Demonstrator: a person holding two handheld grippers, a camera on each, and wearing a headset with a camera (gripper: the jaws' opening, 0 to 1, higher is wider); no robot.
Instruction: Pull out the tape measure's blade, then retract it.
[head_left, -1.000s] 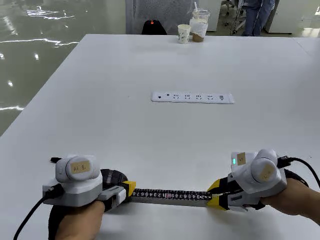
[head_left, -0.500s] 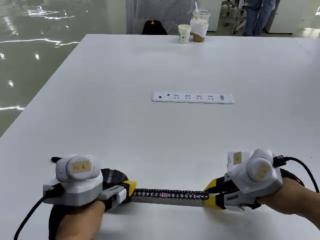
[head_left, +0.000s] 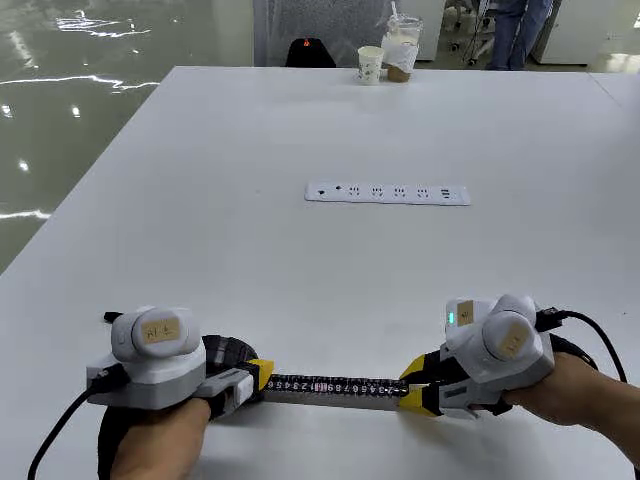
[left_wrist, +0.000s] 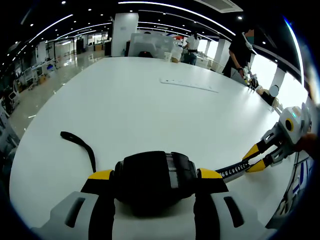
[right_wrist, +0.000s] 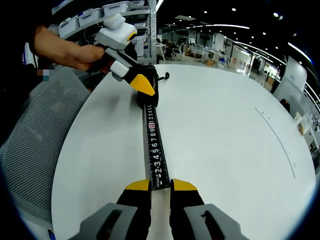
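My right gripper (head_left: 412, 385) has crept left toward my left gripper (head_left: 255, 378) over the last second. Less of the black steel blade with white numerals (head_left: 335, 386) now lies bare between them, so I judge that I am feeding it back in.

Nearest me, my left jaws are clamped on either side of the round black tape measure case (left_wrist: 155, 177). It sits flat on the white table (head_left: 300, 130) near its front edge, with its black wrist strap (left_wrist: 80, 142) trailing beside it. My right jaws are pinched together on the blade's free end, the 2 yellow tips almost meeting over it in the right gripper view. The blade runs straight and flat along the tabletop from case to tip.

To do this well, I should keep the right jaws tight and walk them in slowly along the blade's own line, so the spring takes up slack without a snap or a kink. The left hold must not twist the case. I should let go only once the tip reaches the case mouth.

Further off lies a long white power strip (head_left: 387, 193), and at the far edge stands a paper cup (head_left: 369, 66).
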